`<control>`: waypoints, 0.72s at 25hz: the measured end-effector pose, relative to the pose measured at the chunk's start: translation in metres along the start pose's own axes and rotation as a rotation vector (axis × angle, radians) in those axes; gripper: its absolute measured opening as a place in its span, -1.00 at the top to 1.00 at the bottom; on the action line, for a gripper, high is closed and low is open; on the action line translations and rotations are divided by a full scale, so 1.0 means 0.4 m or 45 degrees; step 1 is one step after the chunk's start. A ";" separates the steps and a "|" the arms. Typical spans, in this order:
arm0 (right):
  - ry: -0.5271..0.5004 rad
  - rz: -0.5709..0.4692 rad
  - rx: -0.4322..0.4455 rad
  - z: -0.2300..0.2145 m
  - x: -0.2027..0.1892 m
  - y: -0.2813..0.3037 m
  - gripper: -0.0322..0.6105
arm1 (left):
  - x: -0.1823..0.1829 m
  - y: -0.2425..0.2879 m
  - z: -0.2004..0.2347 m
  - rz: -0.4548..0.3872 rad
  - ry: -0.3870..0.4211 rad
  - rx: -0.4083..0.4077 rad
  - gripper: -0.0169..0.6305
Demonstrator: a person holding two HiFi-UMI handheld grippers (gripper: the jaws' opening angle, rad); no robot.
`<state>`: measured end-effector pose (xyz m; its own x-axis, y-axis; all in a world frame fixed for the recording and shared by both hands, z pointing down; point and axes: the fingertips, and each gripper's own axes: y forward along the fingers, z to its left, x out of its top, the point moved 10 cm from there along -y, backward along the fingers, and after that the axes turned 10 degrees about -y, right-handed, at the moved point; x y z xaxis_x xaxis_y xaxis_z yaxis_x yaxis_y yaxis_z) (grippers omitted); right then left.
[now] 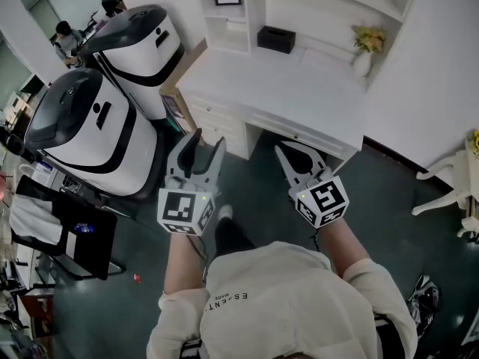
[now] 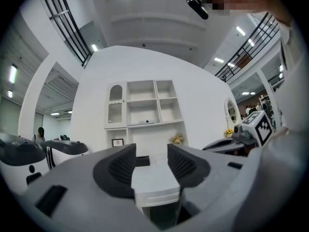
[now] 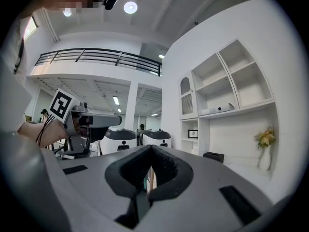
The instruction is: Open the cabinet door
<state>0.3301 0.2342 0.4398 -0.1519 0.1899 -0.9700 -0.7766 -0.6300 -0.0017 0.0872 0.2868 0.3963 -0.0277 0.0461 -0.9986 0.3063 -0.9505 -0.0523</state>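
A white desk (image 1: 299, 88) with a shelf hutch stands ahead of me. The hutch's arched cabinet door (image 2: 115, 106) is at its upper left, closed, and it also shows in the right gripper view (image 3: 187, 103). My left gripper (image 1: 207, 142) is held short of the desk's drawers (image 1: 217, 122) and touches nothing. Its jaws (image 2: 151, 156) stand open with nothing between them. My right gripper (image 1: 284, 150) hangs before the desk's knee gap, its jaws (image 3: 150, 153) shut with nothing in them.
Two big white-and-black machines (image 1: 90, 133) (image 1: 138, 43) stand close on the left. On the desk are a black box (image 1: 276, 39) and a vase of yellow flowers (image 1: 365, 51). A white chair (image 1: 456, 193) is at the right and dark furniture (image 1: 82, 234) at the lower left.
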 end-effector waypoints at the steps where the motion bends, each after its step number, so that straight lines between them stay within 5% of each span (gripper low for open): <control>1: 0.001 0.005 -0.011 -0.002 -0.004 0.033 0.86 | -0.002 0.015 0.033 -0.006 -0.009 0.002 0.36; 18: -0.009 0.107 -0.237 -0.065 0.077 0.704 0.86 | 0.057 0.352 0.721 0.058 -0.127 -0.241 0.36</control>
<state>0.1228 0.0432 0.4031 -0.2166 0.1357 -0.9668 -0.6347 -0.7720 0.0338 -0.1446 0.0656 0.3699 -0.1007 -0.0355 -0.9943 0.4825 -0.8757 -0.0176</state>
